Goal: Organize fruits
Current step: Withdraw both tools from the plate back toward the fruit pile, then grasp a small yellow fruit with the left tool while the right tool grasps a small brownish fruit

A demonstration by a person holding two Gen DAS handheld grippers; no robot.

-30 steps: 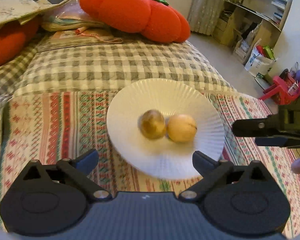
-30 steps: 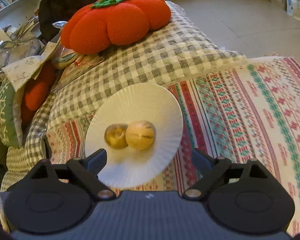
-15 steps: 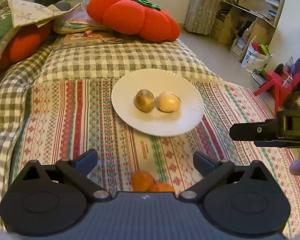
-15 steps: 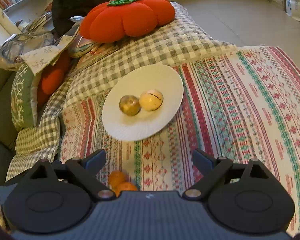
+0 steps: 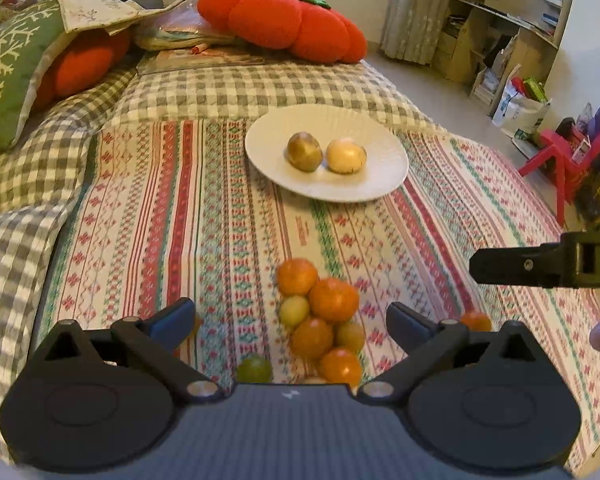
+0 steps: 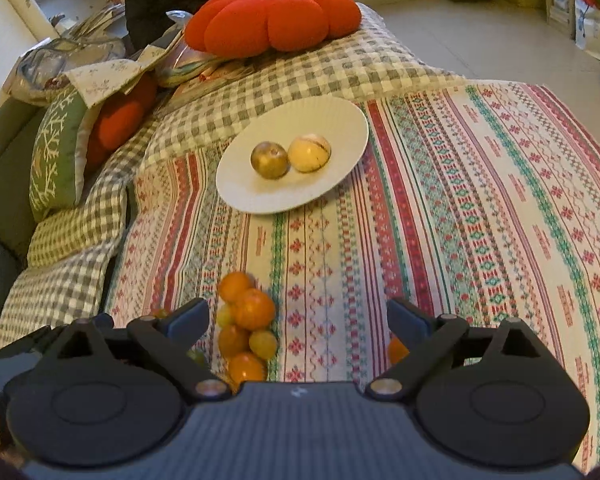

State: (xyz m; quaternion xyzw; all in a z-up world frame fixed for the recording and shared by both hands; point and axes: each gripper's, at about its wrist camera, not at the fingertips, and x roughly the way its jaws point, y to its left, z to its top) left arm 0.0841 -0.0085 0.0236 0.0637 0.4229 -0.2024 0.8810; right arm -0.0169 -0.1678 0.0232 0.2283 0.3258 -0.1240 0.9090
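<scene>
A white plate [image 5: 364,188] [image 6: 340,120] lies on the striped cloth and holds a brown fruit [image 5: 304,151] [image 6: 269,160] and a pale yellow fruit [image 5: 346,156] [image 6: 309,153]. A cluster of small orange and green fruits [image 5: 320,312] [image 6: 246,320] lies on the cloth nearer to me. My left gripper [image 5: 292,320] is open and empty above the cluster. My right gripper [image 6: 298,318] is open and empty, with the cluster by its left finger; it also shows at the right of the left wrist view [image 5: 540,266]. One orange fruit [image 5: 476,320] [image 6: 396,350] lies apart to the right.
A red tomato-shaped cushion [image 5: 284,20] [image 6: 272,20] sits at the back on a checked blanket [image 5: 240,88]. A green pillow [image 5: 8,80] [image 6: 56,148] lies at the left. A red stool [image 5: 560,160] and shelves stand on the floor to the right.
Both grippers have pulled back from the plate toward me. The plate looks smaller and farther, and the cluster of orange and green fruits has come into view.
</scene>
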